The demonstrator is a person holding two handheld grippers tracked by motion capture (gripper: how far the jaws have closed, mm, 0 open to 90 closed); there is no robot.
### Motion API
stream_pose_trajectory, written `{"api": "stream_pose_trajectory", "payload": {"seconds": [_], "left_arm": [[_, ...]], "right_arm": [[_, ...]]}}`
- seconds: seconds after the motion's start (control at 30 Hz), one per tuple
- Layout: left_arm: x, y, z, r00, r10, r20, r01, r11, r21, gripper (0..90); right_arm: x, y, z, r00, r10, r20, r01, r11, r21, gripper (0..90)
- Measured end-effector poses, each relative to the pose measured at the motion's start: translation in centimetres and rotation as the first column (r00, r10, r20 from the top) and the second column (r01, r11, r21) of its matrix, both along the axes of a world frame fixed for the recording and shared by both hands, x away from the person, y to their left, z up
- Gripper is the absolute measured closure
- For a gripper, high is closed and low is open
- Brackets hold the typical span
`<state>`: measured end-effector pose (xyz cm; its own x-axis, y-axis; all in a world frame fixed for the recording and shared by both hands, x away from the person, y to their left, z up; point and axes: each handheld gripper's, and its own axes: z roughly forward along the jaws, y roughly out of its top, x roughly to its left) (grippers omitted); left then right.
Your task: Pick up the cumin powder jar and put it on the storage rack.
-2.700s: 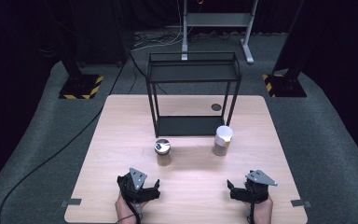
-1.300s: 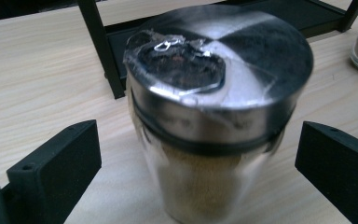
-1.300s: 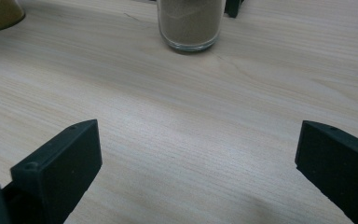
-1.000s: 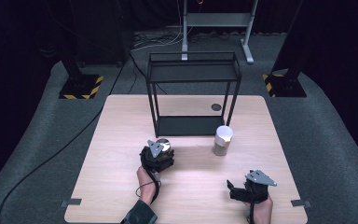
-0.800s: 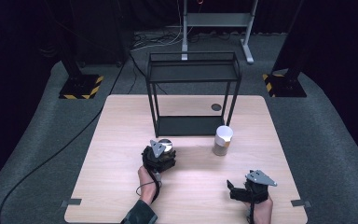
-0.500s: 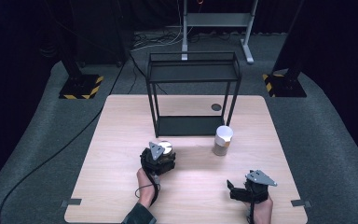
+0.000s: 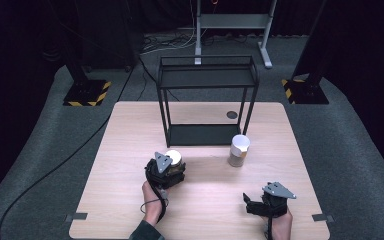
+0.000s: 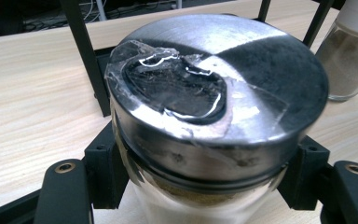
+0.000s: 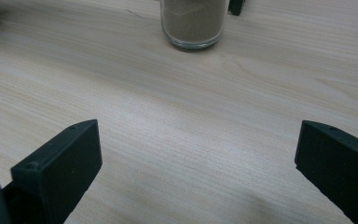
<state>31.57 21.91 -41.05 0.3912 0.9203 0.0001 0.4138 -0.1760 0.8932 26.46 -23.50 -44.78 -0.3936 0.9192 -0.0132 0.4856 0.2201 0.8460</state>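
A glass jar with a metal lid (image 7: pixel 173 158) stands left of the table's middle, holding a tan powder. My left gripper (image 7: pixel 169 166) is shut on the jar, one black jaw pressed to each side of the glass just under the lid (image 8: pixel 219 88). A second jar with a white lid (image 7: pixel 239 150) stands to the right, also in the left gripper view (image 8: pixel 349 46) and the right gripper view (image 9: pixel 195 23). My right gripper (image 7: pixel 258 199) rests near the front right edge, open, with bare wood between its jaws (image 9: pixel 198 154).
A black two-shelf metal rack (image 7: pixel 207 80) stands at the back middle of the wooden table (image 7: pixel 130 130), just behind both jars. A small dark round disc (image 7: pixel 232 114) lies by its right leg. A cable trails from the left hand.
The left gripper has moved from the front edge up to the metal-lidded jar and closed around it; over the last second it barely shifts. The right gripper has stayed put.
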Motion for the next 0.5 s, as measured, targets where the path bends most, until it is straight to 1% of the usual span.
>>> {"api": "stream_pose_trajectory", "payload": {"seconds": [0.17, 0.2, 0.23, 0.4, 0.5], "left_arm": [[0.02, 0.39, 0.32, 1.0000, 0.003, -0.002, -0.003, 1.0000, -0.008, 30.8], [0.03, 0.47, 0.40, 1.0000, 0.003, -0.002, -0.003, 1.0000, -0.005, 30.8], [-0.01, 0.47, 0.36, 1.0000, 0.007, 0.002, -0.007, 0.9999, -0.011, 30.8], [0.04, 0.64, 0.78, 1.0000, 0.001, 0.003, -0.001, 1.0000, -0.008, 30.8], [-0.02, 0.68, 1.05, 0.9999, -0.007, 0.012, 0.007, 1.0000, -0.006, 30.8]], "right_arm": [[0.03, 0.12, 0.04, 1.0000, -0.001, -0.002, 0.001, 1.0000, -0.006, 0.0], [0.04, 0.14, 0.05, 1.0000, -0.001, -0.003, 0.001, 1.0000, -0.007, 0.0], [0.05, 0.15, 0.06, 1.0000, -0.001, -0.003, 0.001, 1.0000, -0.007, 0.0], [0.11, 0.15, 0.08, 1.0000, 0.003, -0.005, -0.003, 1.0000, -0.009, 0.0], [0.10, 0.23, 0.10, 1.0000, 0.000, -0.006, 0.000, 0.9999, -0.012, 0.0]]}}
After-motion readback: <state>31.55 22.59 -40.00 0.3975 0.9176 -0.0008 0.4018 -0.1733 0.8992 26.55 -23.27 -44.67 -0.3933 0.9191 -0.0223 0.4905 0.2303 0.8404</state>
